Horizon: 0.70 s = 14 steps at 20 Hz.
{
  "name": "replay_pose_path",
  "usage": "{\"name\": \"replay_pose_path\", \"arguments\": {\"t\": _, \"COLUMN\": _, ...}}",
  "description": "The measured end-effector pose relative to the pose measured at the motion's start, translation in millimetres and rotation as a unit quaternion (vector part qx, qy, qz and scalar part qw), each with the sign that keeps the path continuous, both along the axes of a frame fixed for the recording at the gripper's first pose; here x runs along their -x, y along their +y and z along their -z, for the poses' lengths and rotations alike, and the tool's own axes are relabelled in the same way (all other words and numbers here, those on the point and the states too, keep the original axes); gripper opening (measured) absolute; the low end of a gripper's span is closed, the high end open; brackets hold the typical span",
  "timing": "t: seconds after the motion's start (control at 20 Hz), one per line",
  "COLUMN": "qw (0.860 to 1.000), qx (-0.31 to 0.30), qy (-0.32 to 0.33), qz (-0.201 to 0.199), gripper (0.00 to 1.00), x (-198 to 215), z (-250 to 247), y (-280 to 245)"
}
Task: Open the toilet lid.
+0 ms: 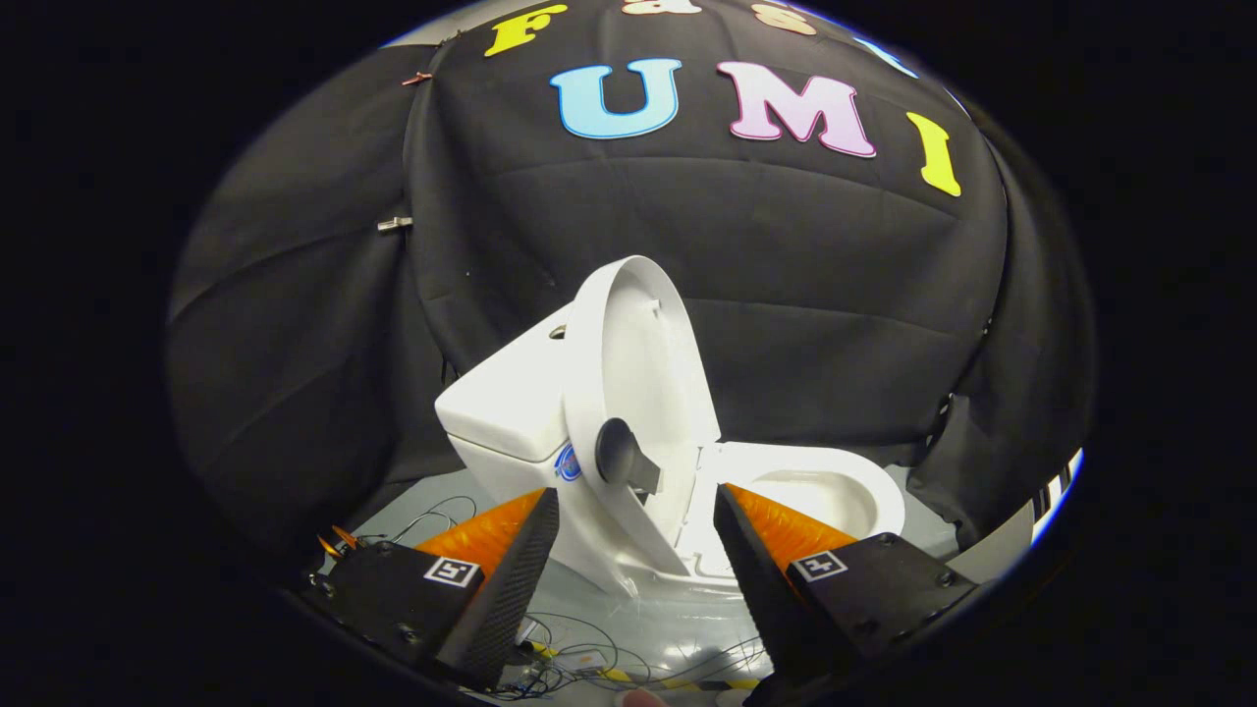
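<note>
The raised white plastic toilet lid covers part of the white ceramic tank behind it. One finger of the gripper hides the near rim of the white bowl. Thin tangled wires on the grey floor run out of sight behind the fingers.

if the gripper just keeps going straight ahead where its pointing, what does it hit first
Most likely the raised toilet lid: its dark round knob sits just ahead, between the open gripper fingers. The tank is behind it. Depth is hard to judge here.
</note>
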<state>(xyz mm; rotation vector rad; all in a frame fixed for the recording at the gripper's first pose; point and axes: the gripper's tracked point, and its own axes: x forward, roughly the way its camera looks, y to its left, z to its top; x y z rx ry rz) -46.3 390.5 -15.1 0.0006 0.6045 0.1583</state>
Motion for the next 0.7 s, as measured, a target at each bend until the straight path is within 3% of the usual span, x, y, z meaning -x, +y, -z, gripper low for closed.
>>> {"name": "replay_pose_path", "arguments": {"t": 0.35, "qw": 1.000, "qx": -0.008, "qy": -0.008, "qz": -0.010, "gripper": 1.00, "x": -5.1, "z": -1.1, "y": -42.8}}
{"name": "replay_pose_path", "arguments": {"t": 0.7, "qw": 0.999, "qx": -0.035, "qy": -0.035, "qz": 0.021, "gripper": 1.00, "x": -34.7, "z": -15.9, "y": -118.6}}
